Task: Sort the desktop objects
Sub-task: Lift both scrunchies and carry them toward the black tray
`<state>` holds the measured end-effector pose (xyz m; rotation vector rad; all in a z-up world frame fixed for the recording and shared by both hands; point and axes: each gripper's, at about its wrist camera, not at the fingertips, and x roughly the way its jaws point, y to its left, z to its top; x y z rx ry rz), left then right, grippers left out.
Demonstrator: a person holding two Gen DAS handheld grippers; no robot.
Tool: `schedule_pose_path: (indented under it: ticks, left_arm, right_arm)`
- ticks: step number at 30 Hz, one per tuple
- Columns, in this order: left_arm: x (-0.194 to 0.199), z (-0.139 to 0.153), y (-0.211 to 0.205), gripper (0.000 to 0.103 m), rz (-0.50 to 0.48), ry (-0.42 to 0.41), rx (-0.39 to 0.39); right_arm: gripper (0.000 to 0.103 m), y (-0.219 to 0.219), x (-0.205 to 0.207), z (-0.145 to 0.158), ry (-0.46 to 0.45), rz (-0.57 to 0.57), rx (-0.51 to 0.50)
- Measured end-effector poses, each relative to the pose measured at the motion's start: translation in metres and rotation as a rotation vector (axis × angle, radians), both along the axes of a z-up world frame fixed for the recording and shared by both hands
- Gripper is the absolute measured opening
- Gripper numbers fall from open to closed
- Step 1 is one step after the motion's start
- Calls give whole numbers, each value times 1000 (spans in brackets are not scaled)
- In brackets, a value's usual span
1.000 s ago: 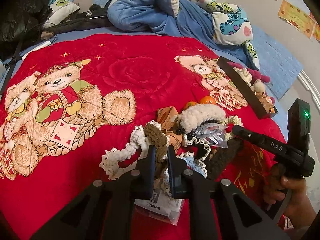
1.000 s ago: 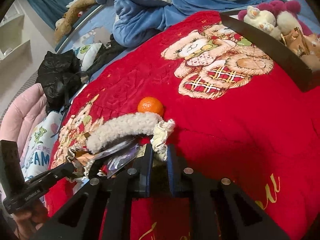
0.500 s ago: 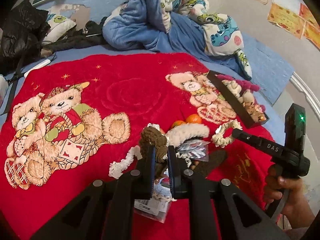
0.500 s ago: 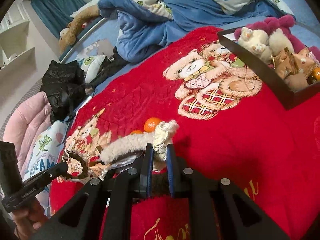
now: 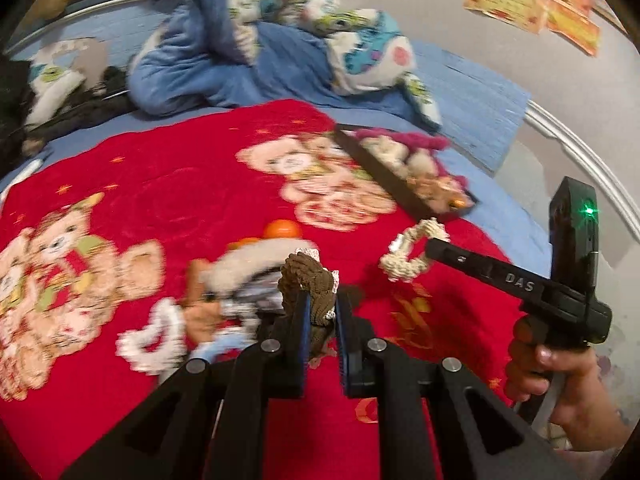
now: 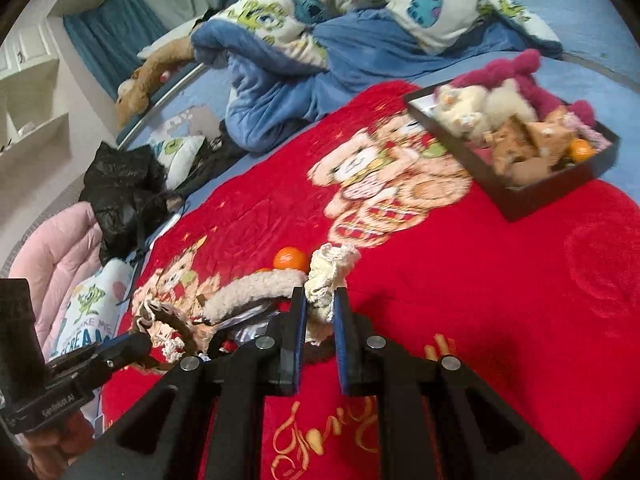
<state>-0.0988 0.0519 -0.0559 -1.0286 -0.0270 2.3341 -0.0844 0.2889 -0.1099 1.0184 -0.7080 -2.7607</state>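
- Left gripper [image 5: 322, 312]: jaws pinching a brown knitted piece [image 5: 310, 280], lifted clear of the red blanket [image 5: 200, 184], just on the near side of the pile.
- Right gripper [image 6: 320, 312]: jaws pinching a cream crocheted piece [image 6: 328, 272]; seen from the left wrist as a cream loop [image 5: 412, 254] dangling from the black fingertips, above the blanket, between the pile and the black tray [image 6: 560, 188].
- Pile of leftover things on the red blanket: fluffy white curved band [image 6: 248, 292], orange tangerine [image 6: 290, 258] touching its far side, a second orange mostly hidden beside it, shiny crumpled wrappers and more white lace under the band; blurred, so details unclear.
- Black tray: resting at the blanket's far right edge, well apart from the pile, already holding plush toys in cream and magenta, brown packets and one orange fruit [image 6: 580, 150].
- Beyond the tray and blanket: rumpled blue quilt with cartoon print [image 6: 360, 20] on the bed.
- Hand [image 5: 560, 376] wrapped round the right gripper's handle, at the right of the pile in the left wrist view.
- Left of the pile in the right wrist view: black bag [image 6: 120, 184] and pink padded cover [image 6: 60, 248] off the blanket's edge.
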Motion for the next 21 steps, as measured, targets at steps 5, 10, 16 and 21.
schedule_pose_path:
  ticks: [5, 10, 16, 21]
  left_arm:
    - [20, 1, 48, 12, -124, -6, 16]
    - [47, -2, 95, 12, -254, -27, 40]
    - [75, -10, 146, 12, -375, -49, 28]
    - [93, -12, 176, 12, -435, -50, 31]
  right_arm:
    - [13, 29, 38, 10, 21, -82, 31]
    - [13, 69, 85, 12, 10, -194, 41]
    - [13, 101, 135, 9, -6, -302, 42]
    - [13, 113, 165, 7, -12, -341, 48]
